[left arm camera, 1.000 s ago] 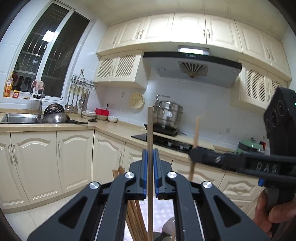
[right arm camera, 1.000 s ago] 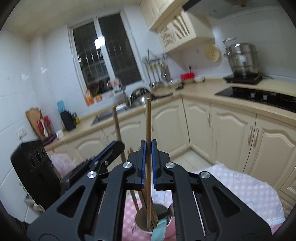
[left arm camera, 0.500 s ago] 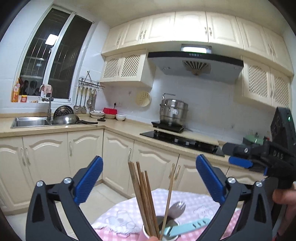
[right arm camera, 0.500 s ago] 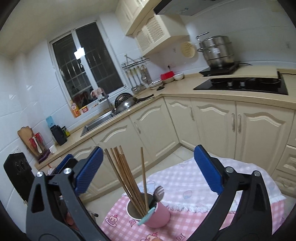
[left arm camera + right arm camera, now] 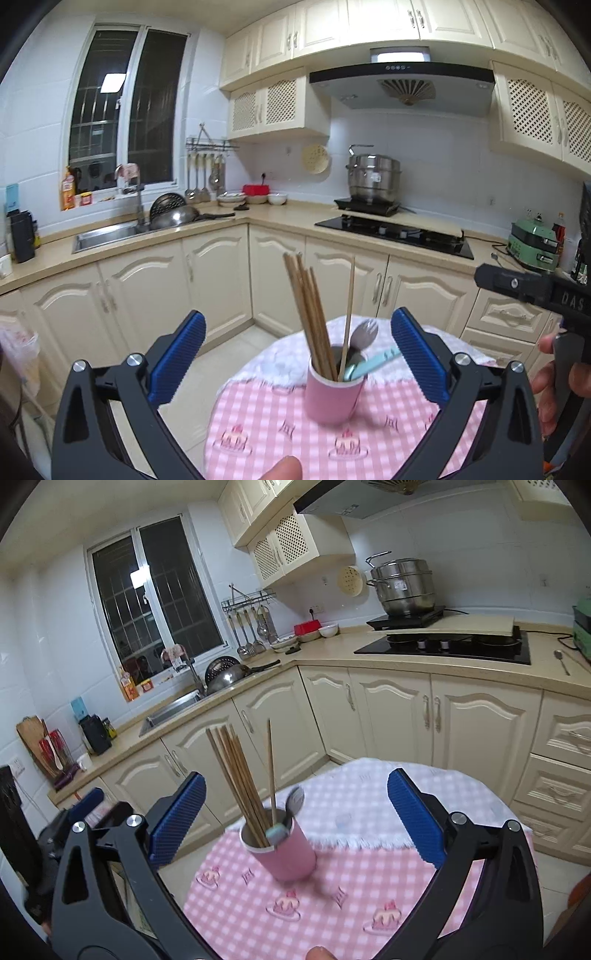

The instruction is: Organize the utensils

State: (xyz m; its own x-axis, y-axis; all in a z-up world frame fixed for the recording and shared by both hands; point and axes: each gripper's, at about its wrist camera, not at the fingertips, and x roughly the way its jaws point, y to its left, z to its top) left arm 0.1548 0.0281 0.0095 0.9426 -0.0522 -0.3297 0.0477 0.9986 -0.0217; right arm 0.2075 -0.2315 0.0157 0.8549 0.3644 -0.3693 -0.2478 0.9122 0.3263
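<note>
Both our left gripper (image 5: 297,356) and right gripper (image 5: 295,819) have their fingers wide open and empty, the chopsticks (image 5: 310,317) stand in the pink cup (image 5: 332,395) on the counter (image 5: 258,424), so we should pull away gently and not bump it.

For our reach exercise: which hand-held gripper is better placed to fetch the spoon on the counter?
Probably the right hand-held gripper: open, and the spoon lies to its right, farther from the left hand-held gripper.

My round table (image 5: 258,435) w/ pink checked cloth (image 5: 243,915), white fringe at far side. Only a pink cup (image 5: 330,393) stands directly on it, approx centre.
</note>
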